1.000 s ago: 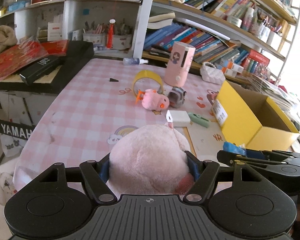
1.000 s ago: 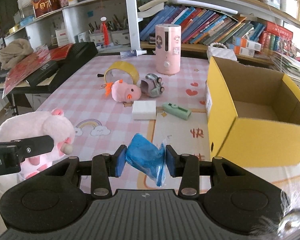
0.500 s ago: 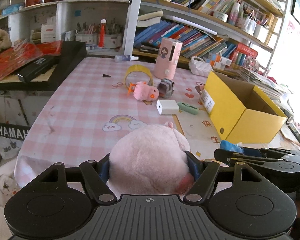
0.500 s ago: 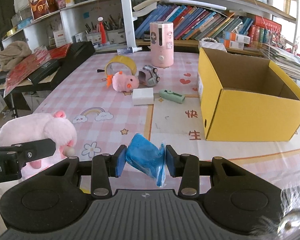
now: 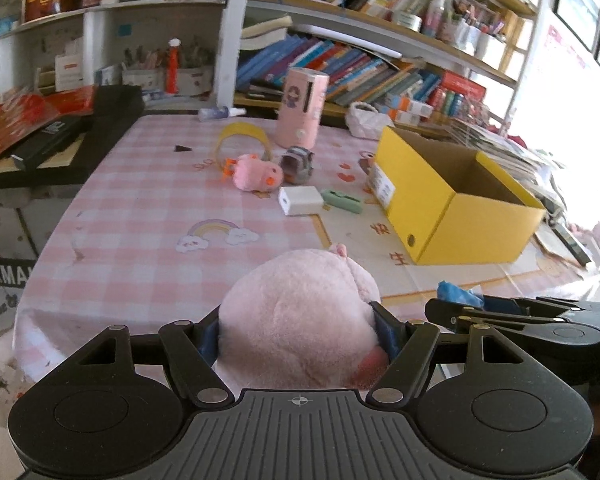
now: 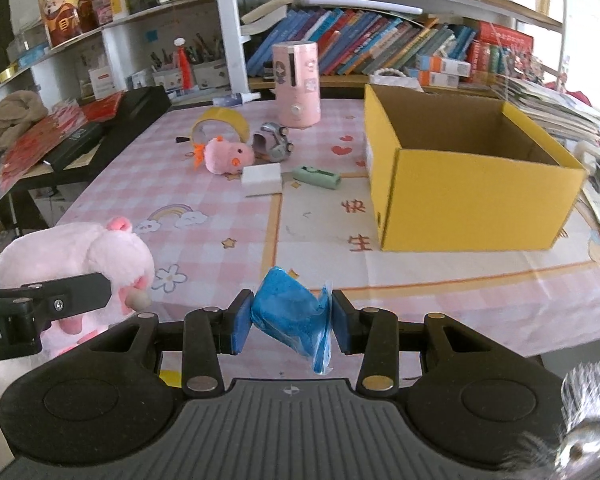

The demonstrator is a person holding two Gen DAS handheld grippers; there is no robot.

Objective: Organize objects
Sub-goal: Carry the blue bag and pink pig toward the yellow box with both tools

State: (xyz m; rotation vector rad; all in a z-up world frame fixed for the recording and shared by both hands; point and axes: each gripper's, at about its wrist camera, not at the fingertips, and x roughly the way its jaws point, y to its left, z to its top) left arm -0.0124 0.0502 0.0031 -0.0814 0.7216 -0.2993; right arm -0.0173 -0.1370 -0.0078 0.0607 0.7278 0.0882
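A large pink plush toy (image 5: 300,320) sits between the left jaws, and a crumpled blue plastic packet (image 6: 296,308) between the right jaws, the two side by side above the near edge of the pink checked worktop (image 6: 204,200). Ahead and to the right of both jaws stands the open yellow cardboard box (image 6: 464,196). Straight ahead, farther back, a white rectangular block (image 6: 262,176) lies beside a pale green clip-like tool (image 6: 316,177), with a small pink plush chick (image 6: 226,156), a grey toy car (image 6: 276,145) and a yellow tape roll (image 6: 220,126) behind them, and a tall pink cylinder (image 6: 297,84) rearmost.

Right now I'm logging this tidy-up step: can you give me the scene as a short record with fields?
left gripper: shut on pink plush
right gripper: shut on blue packet
box: yellow, open; inside looks empty
on table: small pink toy, white block, green case, tape roll, pink cylinder
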